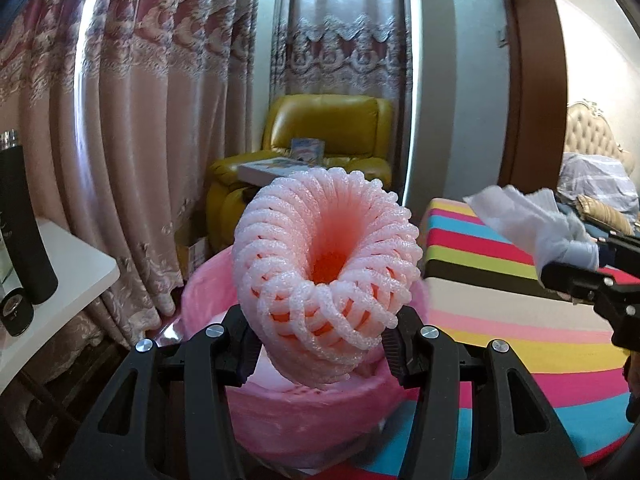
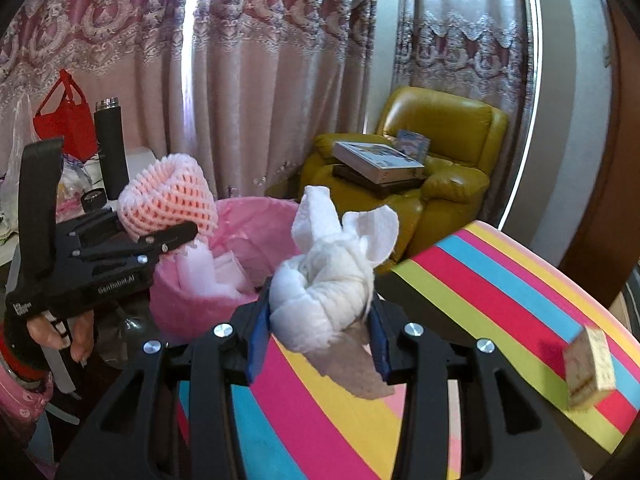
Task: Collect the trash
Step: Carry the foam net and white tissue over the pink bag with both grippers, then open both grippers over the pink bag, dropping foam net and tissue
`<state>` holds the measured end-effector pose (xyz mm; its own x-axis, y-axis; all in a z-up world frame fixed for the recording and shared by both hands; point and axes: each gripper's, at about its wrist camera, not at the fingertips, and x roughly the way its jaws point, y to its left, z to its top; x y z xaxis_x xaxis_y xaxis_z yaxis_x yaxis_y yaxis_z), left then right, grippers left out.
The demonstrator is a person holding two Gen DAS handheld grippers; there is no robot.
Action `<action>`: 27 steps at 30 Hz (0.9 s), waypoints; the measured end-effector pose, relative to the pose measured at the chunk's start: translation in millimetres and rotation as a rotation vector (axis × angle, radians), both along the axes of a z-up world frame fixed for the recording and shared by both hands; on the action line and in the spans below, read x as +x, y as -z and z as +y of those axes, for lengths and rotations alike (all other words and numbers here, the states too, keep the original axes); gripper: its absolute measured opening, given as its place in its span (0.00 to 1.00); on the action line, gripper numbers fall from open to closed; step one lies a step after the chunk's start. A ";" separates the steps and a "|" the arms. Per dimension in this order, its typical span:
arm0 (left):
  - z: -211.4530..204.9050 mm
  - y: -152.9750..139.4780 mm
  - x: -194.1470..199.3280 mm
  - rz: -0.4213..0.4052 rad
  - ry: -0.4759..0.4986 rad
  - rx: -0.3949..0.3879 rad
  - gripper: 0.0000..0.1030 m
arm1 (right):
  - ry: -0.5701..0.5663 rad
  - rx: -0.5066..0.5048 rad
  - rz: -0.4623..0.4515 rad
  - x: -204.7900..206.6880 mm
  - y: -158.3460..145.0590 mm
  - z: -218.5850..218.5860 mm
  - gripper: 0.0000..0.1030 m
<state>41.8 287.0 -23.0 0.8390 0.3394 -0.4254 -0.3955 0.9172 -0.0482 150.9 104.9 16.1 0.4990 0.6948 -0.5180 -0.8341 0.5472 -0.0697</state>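
My left gripper (image 1: 320, 340) is shut on a pink foam fruit net (image 1: 326, 256), held just above the pink-lined trash bin (image 1: 304, 428). In the right wrist view the same net (image 2: 168, 202) hangs over the bin (image 2: 188, 296), which holds white foam pieces, with the left gripper (image 2: 176, 236) clamped on it and a hand on its handle. My right gripper (image 2: 318, 332) is shut on a crumpled white paper towel (image 2: 328, 280), above the striped surface just right of the bin. The towel (image 1: 532, 224) shows at the right edge of the left wrist view.
A striped, multicoloured surface (image 2: 500, 292) spreads to the right, with a small box (image 2: 590, 368) on it. A yellow armchair (image 2: 440, 168) with books stands behind the bin by the curtains. A white table (image 1: 60, 292) at left carries a black flask (image 1: 24, 216).
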 end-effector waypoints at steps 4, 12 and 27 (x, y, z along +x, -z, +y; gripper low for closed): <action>17.7 3.7 4.8 0.003 -0.021 -0.028 0.47 | -0.034 0.006 0.020 9.0 -2.0 26.1 0.41; 31.6 4.7 16.3 -0.001 -0.027 -0.027 0.49 | -0.086 0.012 0.018 22.6 -7.4 75.1 0.43; 28.5 16.4 -13.4 -0.025 -0.118 -0.027 0.91 | -0.030 0.203 0.005 28.3 -51.3 -7.2 0.81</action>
<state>28.4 315.4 -39.4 0.8046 0.4250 -0.4149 -0.4988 0.8627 -0.0836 179.1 97.7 67.4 0.4745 0.7994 -0.3686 -0.8501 0.5248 0.0437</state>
